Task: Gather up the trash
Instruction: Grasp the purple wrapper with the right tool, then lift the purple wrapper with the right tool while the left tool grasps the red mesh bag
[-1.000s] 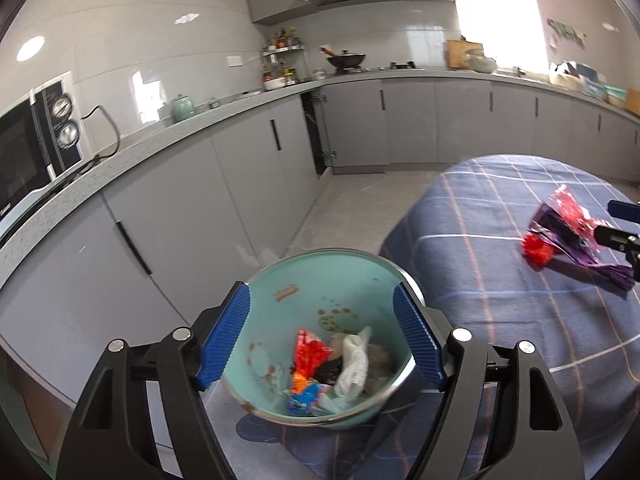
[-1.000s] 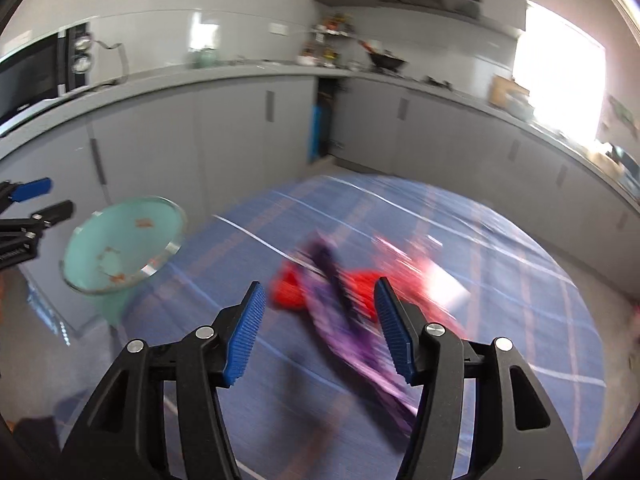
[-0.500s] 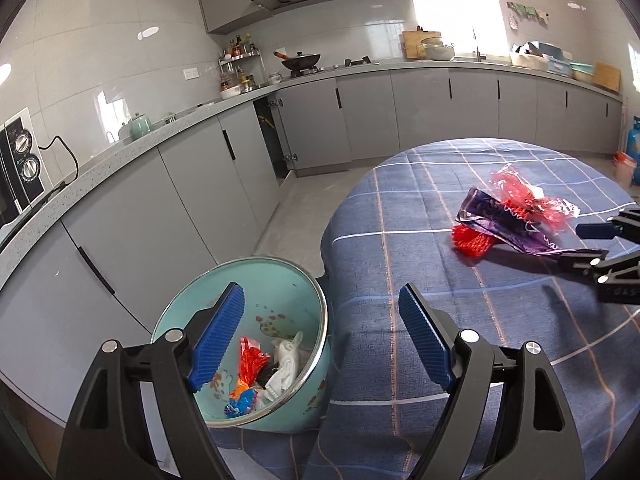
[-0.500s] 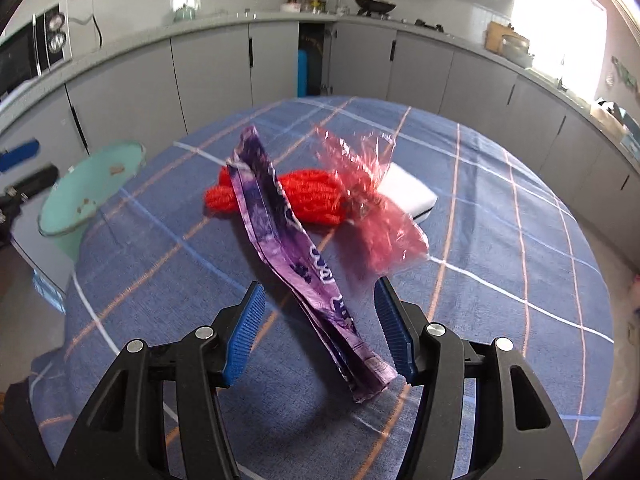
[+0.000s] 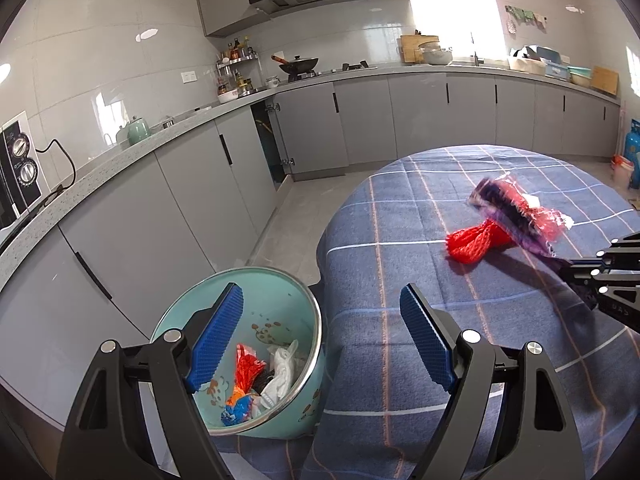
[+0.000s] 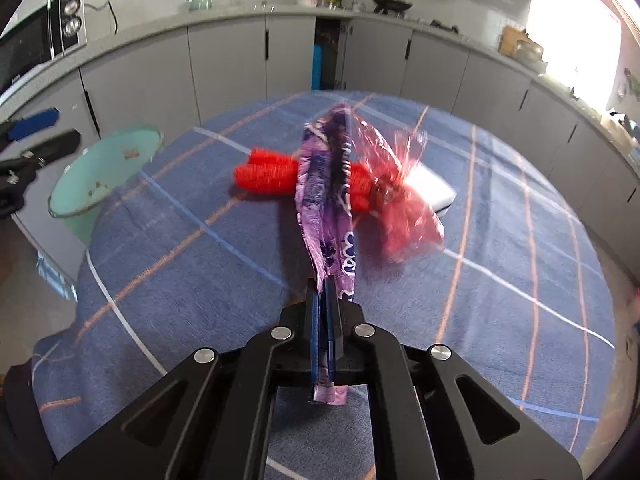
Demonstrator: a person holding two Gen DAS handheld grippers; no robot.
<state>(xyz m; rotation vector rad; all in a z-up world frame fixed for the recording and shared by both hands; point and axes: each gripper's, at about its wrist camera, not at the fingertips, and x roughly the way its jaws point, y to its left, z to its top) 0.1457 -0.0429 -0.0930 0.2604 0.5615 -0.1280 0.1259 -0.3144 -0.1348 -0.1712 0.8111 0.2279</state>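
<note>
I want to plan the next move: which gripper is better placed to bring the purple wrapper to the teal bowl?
Right. The right gripper is already shut on the purple wrapper, whereas the left gripper hangs open and empty near the teal bowl.

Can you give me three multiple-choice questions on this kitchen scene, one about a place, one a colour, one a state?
1. Where is the teal bowl?
A. beside the table
B. on the counter
C. in a cupboard

2. What colour is the wrapper in the right claw?
A. green
B. purple
C. yellow

3. How is the left claw?
A. shut on a cup
B. shut on nothing
C. open

Answers:
A, it sits at the cloth's edge.
B, a purple strip leaves the shut pads.
C, its blue pads stand wide apart, empty.
</note>
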